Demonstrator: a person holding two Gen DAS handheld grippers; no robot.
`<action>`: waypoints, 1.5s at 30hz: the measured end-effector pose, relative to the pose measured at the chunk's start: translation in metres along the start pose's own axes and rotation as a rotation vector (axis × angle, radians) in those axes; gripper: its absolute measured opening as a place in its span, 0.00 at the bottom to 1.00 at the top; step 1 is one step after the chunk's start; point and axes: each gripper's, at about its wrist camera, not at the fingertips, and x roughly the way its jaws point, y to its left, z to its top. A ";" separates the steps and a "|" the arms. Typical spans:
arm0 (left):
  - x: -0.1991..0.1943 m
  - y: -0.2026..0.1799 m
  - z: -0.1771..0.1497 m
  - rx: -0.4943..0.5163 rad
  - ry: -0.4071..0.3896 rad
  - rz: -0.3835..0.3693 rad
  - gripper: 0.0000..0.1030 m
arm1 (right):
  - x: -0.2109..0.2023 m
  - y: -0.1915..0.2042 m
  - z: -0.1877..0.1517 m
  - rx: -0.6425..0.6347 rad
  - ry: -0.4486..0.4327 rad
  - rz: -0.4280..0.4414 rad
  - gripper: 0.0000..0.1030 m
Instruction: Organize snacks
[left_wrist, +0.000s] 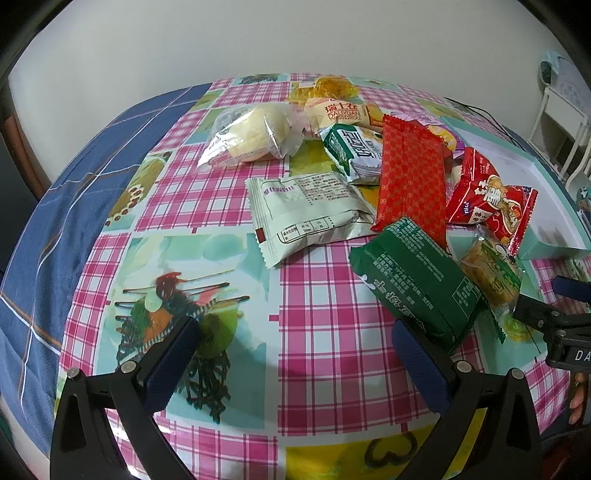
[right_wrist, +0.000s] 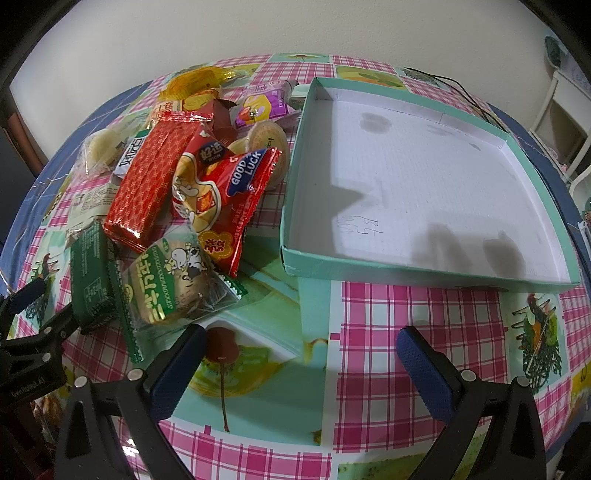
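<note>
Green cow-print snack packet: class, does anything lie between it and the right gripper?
Nothing visible does. The green cow-print snack packet sits at the pile's near edge, with only bare tablecloth before the open right gripper.

Checked tablecloth (right_wrist: 406, 314) carries snack pile (right_wrist: 177, 177), teal box (right_wrist: 424, 273).

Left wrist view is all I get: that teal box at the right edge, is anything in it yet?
Observer: No snacks; the teal box shows a bare white floor with stains and pen marks.
Operator: What does the crumpled red bag say?
Observer: The crumpled red bag reads "GOOD LUCK" on a blue band.
Operator: And the other gripper?
Observer: The right gripper is open, empty, aimed at the tablecloth before the box.
</note>
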 end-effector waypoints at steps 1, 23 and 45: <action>0.000 -0.001 0.000 0.002 -0.002 -0.001 1.00 | 0.000 0.000 0.000 0.000 0.000 0.000 1.00; 0.007 0.004 0.015 0.027 0.077 -0.014 1.00 | -0.004 -0.005 0.010 0.015 -0.002 0.017 1.00; -0.002 0.003 0.053 0.012 0.136 -0.066 0.99 | -0.009 0.041 0.018 -0.156 -0.021 0.101 0.99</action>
